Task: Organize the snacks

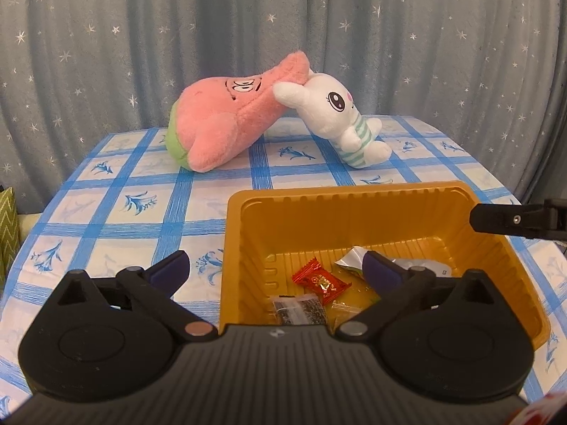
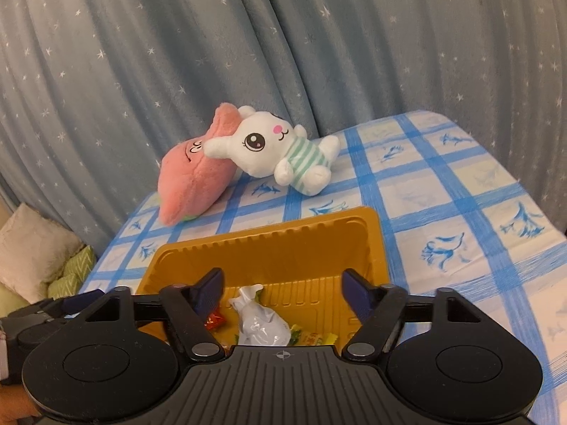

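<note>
Left wrist view: left gripper (image 1: 274, 269) spread wide, astride the tray's (image 1: 354, 191) left wall.
Red candy (image 1: 320, 281): inside the tray, between the fingers.
Right gripper (image 2: 281, 292): wide, empty, over the tray.
White packet (image 2: 260, 320): below, between its fingers.

The right tongs' body hides the near end of the white packet (image 2: 261, 326) and yellow wrappers (image 2: 312, 338) at 6 o'clock.
</note>
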Tool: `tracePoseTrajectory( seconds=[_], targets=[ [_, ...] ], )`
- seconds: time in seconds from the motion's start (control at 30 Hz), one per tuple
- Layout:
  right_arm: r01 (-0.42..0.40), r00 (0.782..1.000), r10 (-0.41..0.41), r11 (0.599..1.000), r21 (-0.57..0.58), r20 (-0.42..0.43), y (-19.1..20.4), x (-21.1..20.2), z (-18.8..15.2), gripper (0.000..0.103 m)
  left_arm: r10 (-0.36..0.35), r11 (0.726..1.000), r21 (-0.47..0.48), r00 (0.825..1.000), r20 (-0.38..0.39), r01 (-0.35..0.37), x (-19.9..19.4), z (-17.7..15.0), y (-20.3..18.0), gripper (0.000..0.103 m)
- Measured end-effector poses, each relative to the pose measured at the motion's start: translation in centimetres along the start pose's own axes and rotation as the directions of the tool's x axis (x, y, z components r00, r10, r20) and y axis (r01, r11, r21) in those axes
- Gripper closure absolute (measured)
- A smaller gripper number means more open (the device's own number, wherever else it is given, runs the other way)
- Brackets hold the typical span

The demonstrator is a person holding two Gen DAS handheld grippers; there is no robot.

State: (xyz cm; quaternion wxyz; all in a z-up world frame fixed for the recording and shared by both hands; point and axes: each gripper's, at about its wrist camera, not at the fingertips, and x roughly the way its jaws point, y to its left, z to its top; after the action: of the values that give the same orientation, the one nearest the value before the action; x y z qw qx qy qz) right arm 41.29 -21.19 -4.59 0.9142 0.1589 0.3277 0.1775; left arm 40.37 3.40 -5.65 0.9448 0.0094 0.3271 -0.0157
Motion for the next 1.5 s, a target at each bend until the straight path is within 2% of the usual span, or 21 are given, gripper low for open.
tracePoseTrajectory(
  seconds=[0.07,0.4,0.67,0.9,1.13,1.37,1.5],
  targets=[
    [0.013,1.0,-0.012,1.0,-0.018,0.008,0.2,-0.3,-0.1,0.02,-0.002,1.0,0.002,1.0,0.001,0.002,-0.3,-0.1,-0.1,0.0],
    [0.081,0.997,-0.081,0.994,-0.068,0.008,0.5,-2.1,-1.1,0.012,0.023,0.999,0.024,1.0,0.011,-0.023,-3.3,-0.9,-0.8,0.0],
    [0.121,0.993,-0.12,0.986,-0.118,0.012,1.2,-4.9,-2.6,0.011,0.012,1.0,0.005,1.0,0.007,-0.012,-7.0,-2.4,-1.4,0.0],
    [0.137,0.991,-0.135,0.983,-0.124,0.025,1.7,-8.4,-4.9,0.011,-0.004,0.999,-0.037,1.0,0.015,0.005,-11.0,-4.2,-1.7,0.0],
    [0.161,0.987,-0.158,0.981,-0.105,0.044,2.5,-12.9,-7.3,0.011,0.014,0.996,-0.089,1.0,-0.015,-0.016,-14.9,-7.0,-1.5,0.0],
    [0.193,0.981,-0.191,0.974,-0.117,0.023,4.0,-17.8,-9.2,0.011,0.04,0.993,-0.113,0.998,-0.037,-0.044,-20.0,-9.6,-1.2,0.0],
    [0.185,0.983,-0.184,0.977,-0.109,0.016,5.2,-20.5,-9.8,0.011,0.025,0.992,-0.118,0.999,-0.048,-0.031,-23.0,-10.7,-1.3,0.0]
  ],
)
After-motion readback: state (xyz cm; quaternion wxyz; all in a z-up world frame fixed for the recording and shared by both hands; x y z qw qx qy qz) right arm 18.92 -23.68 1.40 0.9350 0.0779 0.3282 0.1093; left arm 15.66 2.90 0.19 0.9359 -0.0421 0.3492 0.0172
